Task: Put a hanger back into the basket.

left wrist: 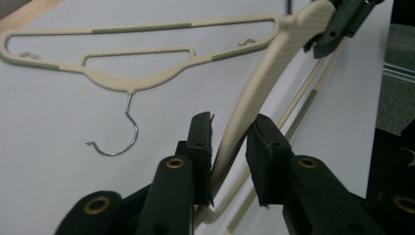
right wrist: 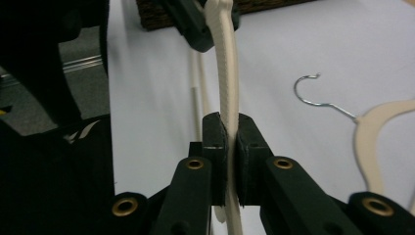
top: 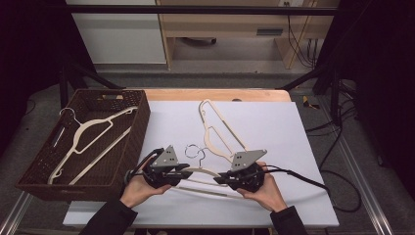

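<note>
Held hanger (top: pixel 203 171): a cream plastic hanger is lying low over the near middle of the white sheet (top: pixel 274 122), its curved shoulder running between the two grippers and its thin lower bar (top: pixel 205 188) showing just toward the person.
Right gripper (top: pixel 226 177): its jaws are pressing flat on both sides of the hanger's shoulder; in the right gripper view the cream strip (right wrist: pixel 229 98) is sitting pinched between the two black pads, with no gap either side.
Left gripper (top: pixel 183 175): its jaws are standing partly apart around the other end of the same shoulder (left wrist: pixel 254 93); in the left gripper view the one pad is lying against the strip while the other is standing just clear of it, so this end is straddled rather than clamped.
Hands: the left hand (top: pixel 139 188) and the right hand (top: pixel 264 191) are each wrapping a gripper body from the near edge of the bench (top: pixel 210 94).
Second hanger (top: pixel 218 129): another cream hanger is lying flat on the sheet beyond the grippers, its wire hook (top: pixel 194 151) pointing toward them and ending near the held hanger.
Basket (top: pixel 139 122): a dark woven basket is sitting at the left of the sheet, touching its edge.
Basket hanger (top: pixel 90 142): a third cream hanger is lying slantwise inside it.
</note>
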### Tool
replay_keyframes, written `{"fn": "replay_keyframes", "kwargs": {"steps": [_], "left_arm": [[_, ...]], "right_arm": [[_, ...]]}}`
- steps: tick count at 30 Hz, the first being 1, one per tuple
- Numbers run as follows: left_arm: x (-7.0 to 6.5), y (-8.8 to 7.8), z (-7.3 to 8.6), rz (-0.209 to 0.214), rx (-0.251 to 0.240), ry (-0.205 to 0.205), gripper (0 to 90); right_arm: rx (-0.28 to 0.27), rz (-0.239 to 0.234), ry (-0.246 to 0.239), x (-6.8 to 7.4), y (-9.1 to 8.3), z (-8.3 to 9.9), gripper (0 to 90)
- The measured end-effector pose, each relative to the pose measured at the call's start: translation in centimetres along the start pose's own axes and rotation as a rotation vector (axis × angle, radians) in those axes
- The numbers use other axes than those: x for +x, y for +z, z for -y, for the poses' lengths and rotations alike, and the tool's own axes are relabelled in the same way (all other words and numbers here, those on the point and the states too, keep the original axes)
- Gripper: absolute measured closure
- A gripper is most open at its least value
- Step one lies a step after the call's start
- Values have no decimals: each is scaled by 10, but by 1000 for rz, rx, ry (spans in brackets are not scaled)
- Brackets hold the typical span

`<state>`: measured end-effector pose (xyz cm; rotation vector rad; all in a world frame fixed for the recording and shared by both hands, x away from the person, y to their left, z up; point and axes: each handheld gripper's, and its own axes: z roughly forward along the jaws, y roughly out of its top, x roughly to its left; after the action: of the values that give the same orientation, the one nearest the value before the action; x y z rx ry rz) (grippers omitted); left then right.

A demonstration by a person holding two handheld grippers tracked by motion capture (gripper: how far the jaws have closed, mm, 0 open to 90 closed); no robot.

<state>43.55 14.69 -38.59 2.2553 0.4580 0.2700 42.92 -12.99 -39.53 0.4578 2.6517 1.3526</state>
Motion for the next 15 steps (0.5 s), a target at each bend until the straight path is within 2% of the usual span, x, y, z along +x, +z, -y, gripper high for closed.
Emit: {"fn": "replay_keyframes", "kwargs": {"steps": [4, 7, 10, 12, 15], "left_arm": [[-5, -2, -3, 44, -6, -11, 793], [-9, -3, -5, 60, 4, -8, 821], [-14, -2, -7, 94, -6, -20, 860], [-17, -3, -10, 75, -4, -18, 865], [-18, -8, -11, 65, -23, -42, 866]], "right_arm": [[-16, 52, 16, -3, -6, 1, 787], [-41, 80, 19, -5, -10, 1, 716], [-51, 134, 16, -7, -13, 2, 643], [-61, 147, 18, -8, -16, 2, 600], [-93, 179, 24, -8, -24, 1, 539]]}}
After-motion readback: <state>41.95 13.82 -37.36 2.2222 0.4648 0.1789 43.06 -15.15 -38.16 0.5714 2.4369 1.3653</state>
